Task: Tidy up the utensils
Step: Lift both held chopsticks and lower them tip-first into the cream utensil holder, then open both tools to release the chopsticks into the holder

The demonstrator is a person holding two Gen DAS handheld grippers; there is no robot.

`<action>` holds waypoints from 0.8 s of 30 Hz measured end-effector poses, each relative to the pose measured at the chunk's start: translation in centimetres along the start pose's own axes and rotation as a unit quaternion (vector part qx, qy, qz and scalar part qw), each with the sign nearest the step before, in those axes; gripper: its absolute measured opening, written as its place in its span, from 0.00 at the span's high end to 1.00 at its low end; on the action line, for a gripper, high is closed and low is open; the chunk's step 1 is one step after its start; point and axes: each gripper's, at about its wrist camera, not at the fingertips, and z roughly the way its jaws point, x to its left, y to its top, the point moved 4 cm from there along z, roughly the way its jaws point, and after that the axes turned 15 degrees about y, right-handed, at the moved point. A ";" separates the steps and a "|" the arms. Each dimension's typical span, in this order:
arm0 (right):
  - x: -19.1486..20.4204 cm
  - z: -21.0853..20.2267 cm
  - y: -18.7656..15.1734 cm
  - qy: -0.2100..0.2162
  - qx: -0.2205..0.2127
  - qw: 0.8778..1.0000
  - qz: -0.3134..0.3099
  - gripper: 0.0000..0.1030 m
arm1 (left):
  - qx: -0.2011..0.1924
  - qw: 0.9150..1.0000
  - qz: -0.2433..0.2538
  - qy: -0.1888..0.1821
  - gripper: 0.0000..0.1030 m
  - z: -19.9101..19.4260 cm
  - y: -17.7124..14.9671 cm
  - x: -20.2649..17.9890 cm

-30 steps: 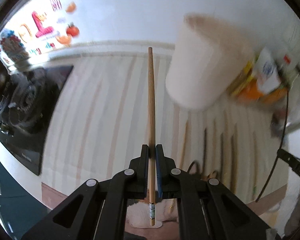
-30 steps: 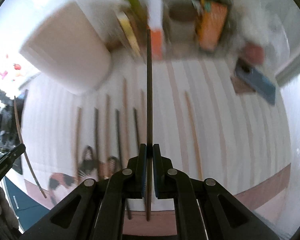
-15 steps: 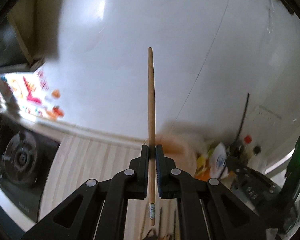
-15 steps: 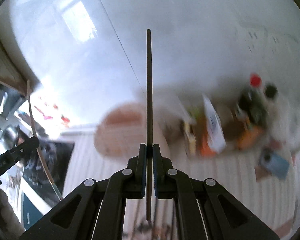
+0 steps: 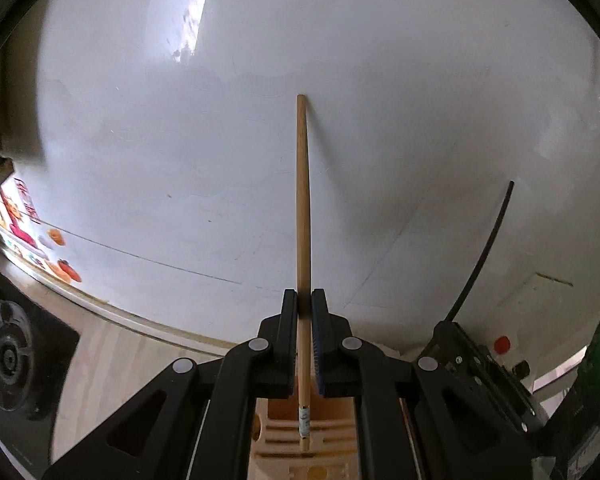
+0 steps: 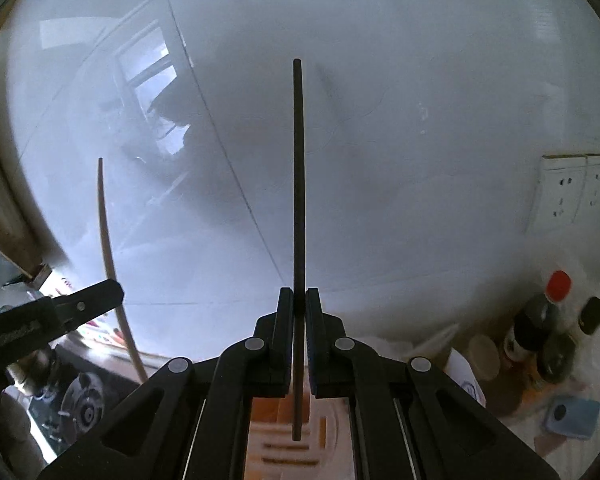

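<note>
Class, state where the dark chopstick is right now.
The dark chopstick is clamped in the right gripper, pointing up before the white wall, above the slotted holder.

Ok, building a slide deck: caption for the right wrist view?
Right gripper clamps a dark chopstick upright above the slotted utensil holder.

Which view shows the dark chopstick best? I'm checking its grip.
The right wrist view: the dark chopstick runs full length, clamped in the right gripper. The left wrist view shows only its upper part at the right edge.

Soft daylight, window glare on glossy white wall, faint shadows, fisheye bending edges, dark vignetted corners.
</note>
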 end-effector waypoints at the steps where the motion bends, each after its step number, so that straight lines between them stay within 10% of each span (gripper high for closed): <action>1: -0.2 0.3 0.0 0.001 -0.002 1.000 0.000 0.94 | 0.002 1.000 -0.001 -0.001 0.96 0.5 -0.1 0.0; 19: 0.7 3.1 -2.0 0.033 0.050 0.998 -0.018 0.94 | 0.063 0.997 0.043 0.016 0.94 3.4 -4.0 0.2; 22: 0.6 3.2 -2.4 0.038 0.078 0.996 -0.010 0.93 | 0.049 0.996 0.060 0.033 0.81 1.7 -3.7 0.6; 24: 0.0 2.4 -2.6 0.038 0.088 0.995 -0.006 0.88 | 0.035 0.996 0.062 0.047 0.49 0.4 -3.5 1.3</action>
